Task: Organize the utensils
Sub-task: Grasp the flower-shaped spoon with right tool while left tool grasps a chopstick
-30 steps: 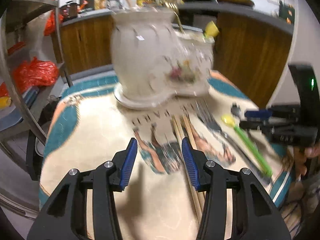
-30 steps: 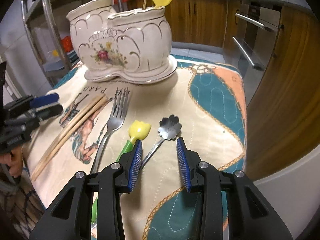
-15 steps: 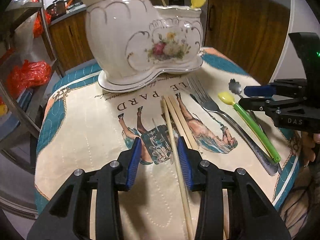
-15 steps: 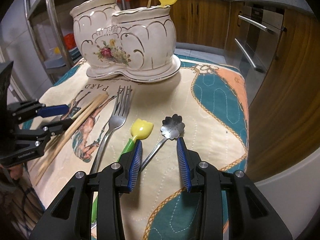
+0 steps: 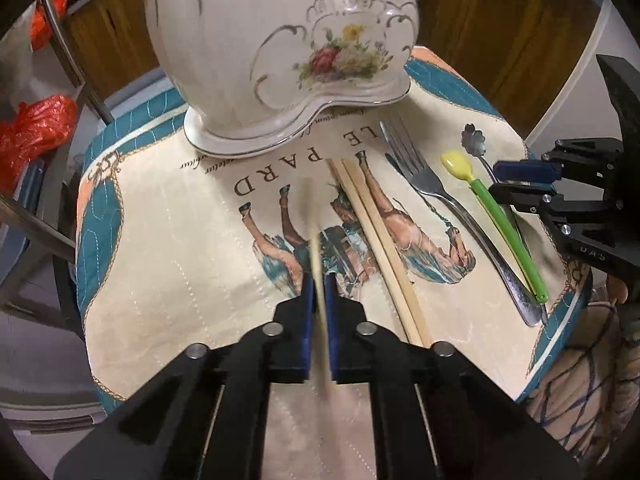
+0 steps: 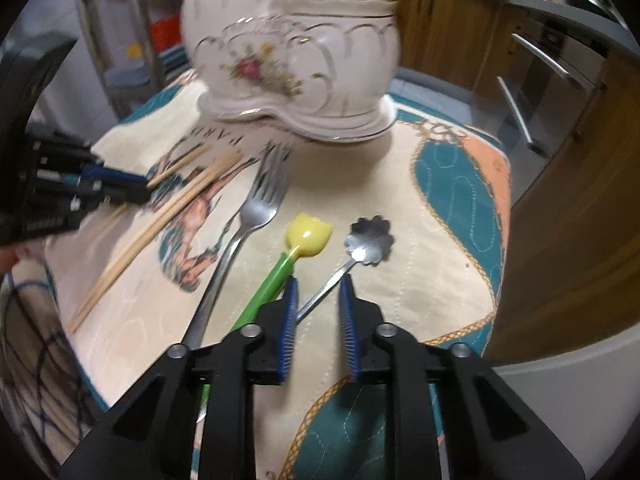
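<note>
The left gripper pinches one chopstick, seemingly lifted. The right gripper gapes narrowly over the spoon. Fork, tulip stick and chopsticks still await the holder.

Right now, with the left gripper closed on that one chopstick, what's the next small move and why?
Probably lift the left gripper a little and carry its chopstick toward the ceramic holder. The jaws already pinch the chopstick, its tip looks raised off the printed mat, and the holder stands just ahead. Two more chopsticks remain lying beside it.
</note>
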